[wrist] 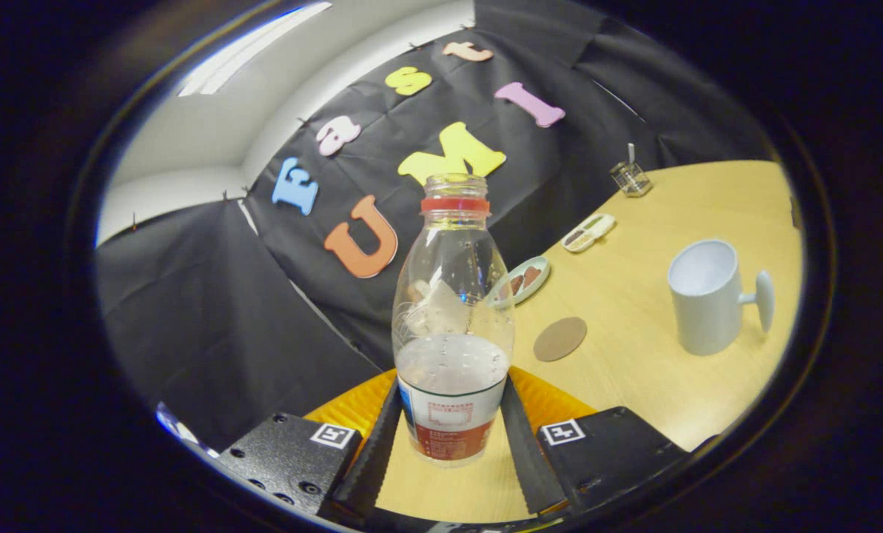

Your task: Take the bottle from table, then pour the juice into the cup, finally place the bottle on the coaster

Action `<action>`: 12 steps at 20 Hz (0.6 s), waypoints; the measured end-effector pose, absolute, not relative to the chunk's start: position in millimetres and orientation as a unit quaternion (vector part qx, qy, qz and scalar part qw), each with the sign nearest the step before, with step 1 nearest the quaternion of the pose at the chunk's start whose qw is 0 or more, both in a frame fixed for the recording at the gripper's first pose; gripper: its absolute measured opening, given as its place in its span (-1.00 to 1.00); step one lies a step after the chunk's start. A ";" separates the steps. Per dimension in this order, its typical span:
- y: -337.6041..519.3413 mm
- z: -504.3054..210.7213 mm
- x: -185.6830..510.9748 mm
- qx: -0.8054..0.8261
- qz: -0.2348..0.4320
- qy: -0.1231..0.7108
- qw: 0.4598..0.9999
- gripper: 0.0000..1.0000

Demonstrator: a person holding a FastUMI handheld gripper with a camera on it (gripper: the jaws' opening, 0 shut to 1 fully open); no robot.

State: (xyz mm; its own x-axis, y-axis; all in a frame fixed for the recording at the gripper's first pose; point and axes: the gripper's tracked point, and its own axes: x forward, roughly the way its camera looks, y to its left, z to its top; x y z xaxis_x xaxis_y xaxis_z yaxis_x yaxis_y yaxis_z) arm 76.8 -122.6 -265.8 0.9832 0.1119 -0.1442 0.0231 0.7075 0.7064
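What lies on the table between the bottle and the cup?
In the gripper view, the round brown coaster lies between the bottle and cup.

The bottle (452,318) is clear, glossy plastic with a ribbed neck ring and a printed wrap label that looks like thin smooth film, and it stands between the ridged, matt pads (377,448) of the hand-held gripper (448,437), which press its label on both sides. The bench (656,385) has a pale wood-grain top with a smooth, faintly satin finish, and on it the cup (707,296) looks like smooth glazed ceramic while the round coaster (559,338) is flat and matt, like cork or board. The booth wall is matt black cloth, creased in squares.
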 end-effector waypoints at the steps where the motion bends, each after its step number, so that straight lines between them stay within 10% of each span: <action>1: -129.1 -270.4 78.4 0.403 0.018 0.090 0.910 0.53; 12: -154.1 -284.6 88.2 0.577 0.010 0.061 0.815 0.52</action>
